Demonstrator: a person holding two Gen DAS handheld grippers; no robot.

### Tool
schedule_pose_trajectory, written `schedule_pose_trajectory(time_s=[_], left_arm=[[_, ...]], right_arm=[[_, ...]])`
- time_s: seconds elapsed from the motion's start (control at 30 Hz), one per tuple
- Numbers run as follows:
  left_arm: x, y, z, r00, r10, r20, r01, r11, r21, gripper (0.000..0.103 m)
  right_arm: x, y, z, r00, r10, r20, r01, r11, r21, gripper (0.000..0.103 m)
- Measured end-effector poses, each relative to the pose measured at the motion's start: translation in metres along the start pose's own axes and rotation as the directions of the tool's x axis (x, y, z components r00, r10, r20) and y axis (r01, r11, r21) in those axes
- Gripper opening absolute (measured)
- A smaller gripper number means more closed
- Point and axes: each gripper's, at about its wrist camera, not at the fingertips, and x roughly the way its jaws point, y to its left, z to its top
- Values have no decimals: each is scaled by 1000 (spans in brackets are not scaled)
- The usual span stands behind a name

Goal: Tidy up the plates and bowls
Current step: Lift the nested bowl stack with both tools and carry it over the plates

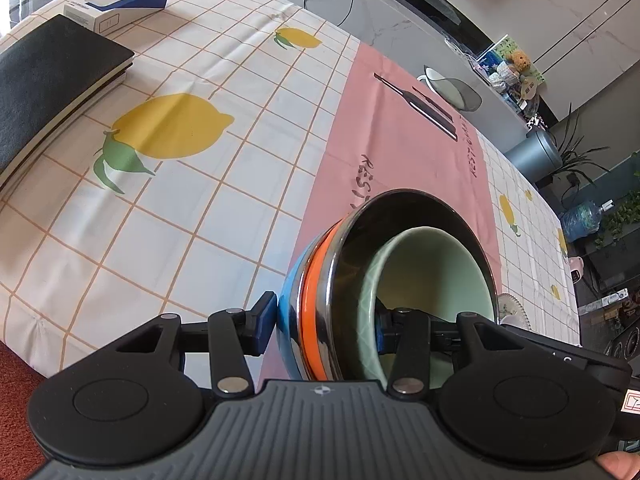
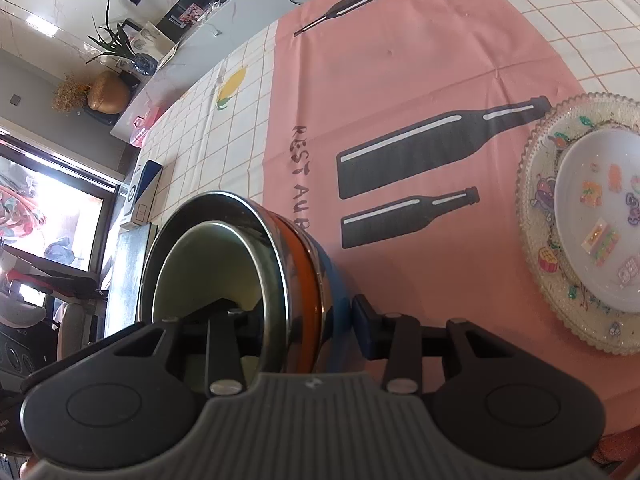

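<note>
A nested stack of bowls [image 1: 320,280] sits on the pink mat [image 1: 400,128]: a blue outer bowl [image 1: 289,296], an orange-banded steel bowl [image 1: 312,300] and a pale green bowl [image 1: 432,272] innermost. My left gripper [image 1: 324,324] is shut on the stack's wall, one pad outside on the blue bowl and one inside the green bowl. On the opposite side my right gripper [image 2: 308,328] grips the same stack [image 2: 280,264] the same way. To the right lies a patterned glass plate [image 2: 536,208] with a white plate [image 2: 592,216] on it.
A black notebook [image 1: 52,92] and a white-and-blue box [image 1: 120,4] lie at the far left of the lemon-print tablecloth [image 1: 200,220]. A grey lidded dish [image 1: 452,90] stands beyond the mat. The glass plate's edge [image 1: 514,308] shows just behind the stack.
</note>
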Motion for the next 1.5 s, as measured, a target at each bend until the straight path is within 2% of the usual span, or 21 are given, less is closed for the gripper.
schedule_pose_trajectory(time_s=[0.3, 0.47, 0.97, 1.27, 1.5], left_arm=[[-8, -21, 2, 1000, -10, 9, 10, 1000, 27, 51], [-7, -46, 0, 1000, -17, 10, 17, 998, 57, 51], [2, -128, -5, 995, -103, -4, 102, 981, 162, 51], [25, -174, -11, 986, -157, -61, 166, 968, 189, 51], [52, -194, -22, 979, -159, -125, 181, 965, 192, 51]], right_arm=[[-19, -2, 4, 1000, 19, 24, -18, 1000, -15, 40], [-37, -13, 11, 999, 26, 37, -26, 1000, 2, 40], [-112, -58, 32, 989, 5, 146, -11, 999, 39, 40], [-152, -89, 51, 984, -46, 171, 38, 998, 50, 40], [-166, -119, 61, 982, -93, 163, 82, 994, 72, 40]])
